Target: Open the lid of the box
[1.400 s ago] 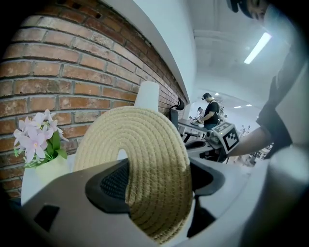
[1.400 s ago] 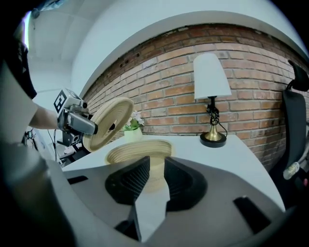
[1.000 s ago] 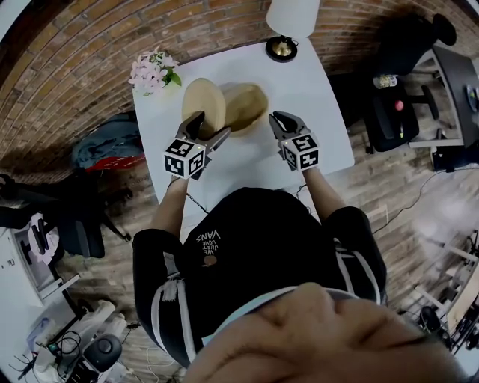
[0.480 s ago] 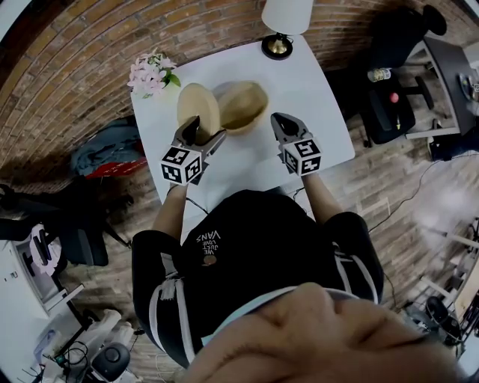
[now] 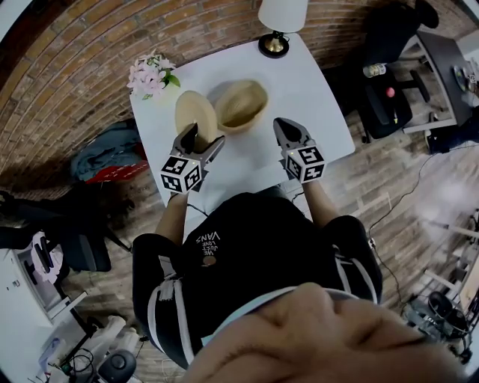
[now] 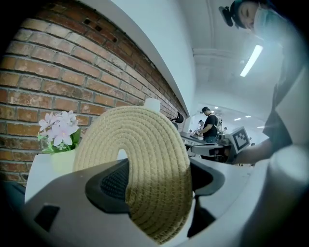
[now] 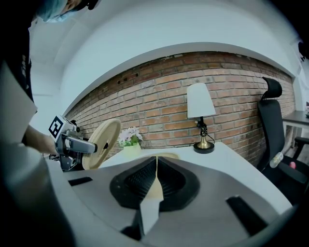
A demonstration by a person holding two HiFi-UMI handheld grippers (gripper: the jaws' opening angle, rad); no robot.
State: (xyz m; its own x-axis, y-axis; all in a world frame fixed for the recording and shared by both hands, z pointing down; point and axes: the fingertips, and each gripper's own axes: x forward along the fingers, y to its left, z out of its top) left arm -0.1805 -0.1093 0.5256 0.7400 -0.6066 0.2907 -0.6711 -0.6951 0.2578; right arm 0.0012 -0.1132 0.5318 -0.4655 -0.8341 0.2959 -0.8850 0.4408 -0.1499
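The box is a round woven basket (image 5: 241,105) that stands open on the white table (image 5: 307,82). Its flat woven lid (image 5: 193,112) is held on edge just left of it, with my left gripper (image 5: 200,138) shut on the lid's rim. In the left gripper view the coiled lid (image 6: 145,159) fills the space between the jaws of the left gripper (image 6: 159,181). My right gripper (image 5: 288,129) hovers right of the basket, shut and empty. In its own view the right gripper (image 7: 157,181) has its pads together, with the lid (image 7: 104,140) far to the left.
Pink flowers in a pot (image 5: 150,75) stand at the table's back left corner and a lamp (image 5: 278,22) at its back right. A brick wall runs behind. Black chairs (image 5: 389,97) are to the right, bags (image 5: 112,153) on the floor to the left.
Both grippers have drawn back toward the person. The lid has come a little away from the basket with the left gripper. The right gripper has risen slightly.
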